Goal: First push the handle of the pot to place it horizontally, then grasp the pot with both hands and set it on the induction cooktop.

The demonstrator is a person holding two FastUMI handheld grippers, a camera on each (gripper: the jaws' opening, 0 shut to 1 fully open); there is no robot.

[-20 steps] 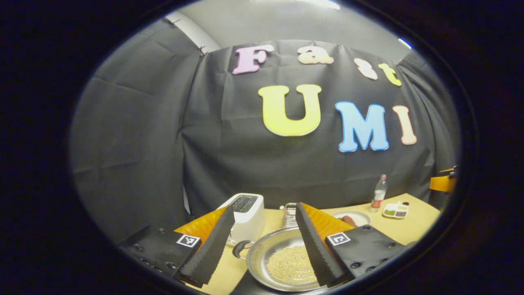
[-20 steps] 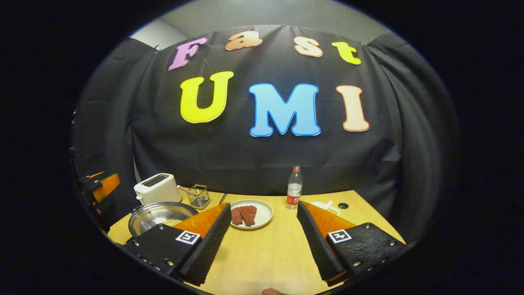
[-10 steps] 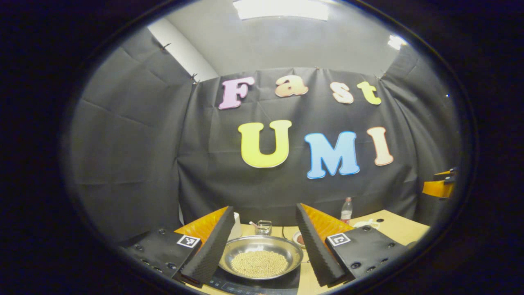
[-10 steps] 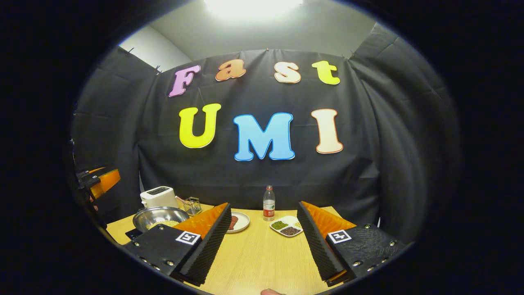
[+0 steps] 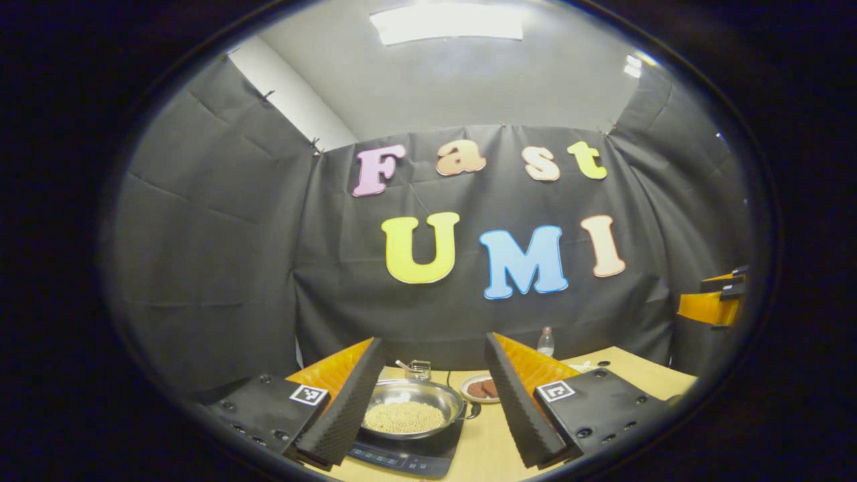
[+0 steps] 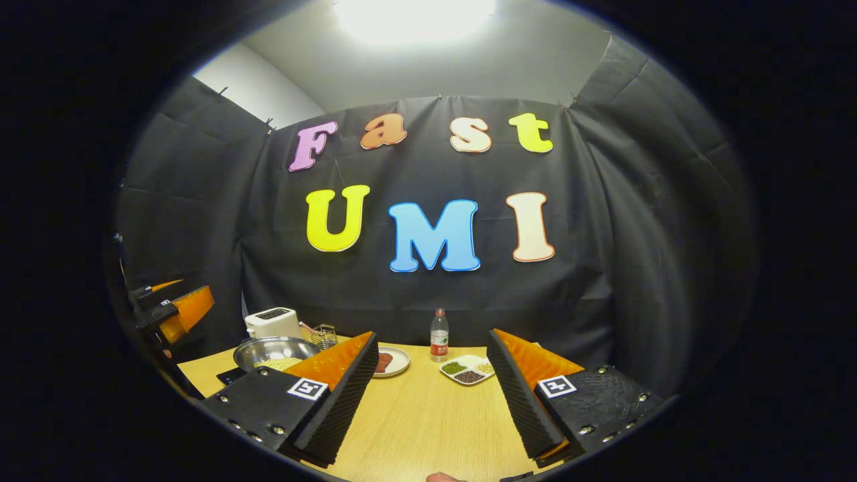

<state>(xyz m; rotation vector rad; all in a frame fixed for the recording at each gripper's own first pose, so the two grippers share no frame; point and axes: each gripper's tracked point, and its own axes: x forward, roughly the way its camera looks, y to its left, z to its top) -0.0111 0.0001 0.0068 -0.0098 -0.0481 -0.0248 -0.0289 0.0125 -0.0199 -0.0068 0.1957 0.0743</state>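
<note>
A shiny steel pot (image 5: pixel 412 408) with pale beans in it sits on the black induction cooktop (image 5: pixel 408 454); a dark handle (image 5: pixel 471 410) sticks out to its right. My left gripper (image 5: pixel 428 432) is open, pulled back from the pot, nothing between its fingers. In the right gripper view the same pot (image 6: pixel 276 351) rests at the left on the cooktop (image 6: pixel 227 376). My right gripper (image 6: pixel 432 422) is open over bare wood, well to the right of the pot. The left gripper (image 6: pixel 174 311) appears at the left edge of that view.
On the wooden table (image 6: pixel 428 428) stand a white toaster (image 6: pixel 272 323), a wire basket (image 6: pixel 325 335), a plate of red meat (image 6: pixel 390 362), a water bottle (image 6: pixel 438 336) and a divided dish of spices (image 6: pixel 466 370). The right gripper (image 5: pixel 713 304) appears far right in the left gripper view.
Both grippers have drawn back and up from the table, so the pot looks smaller and farther. The pot stays on the cooktop. Both stay open.
</note>
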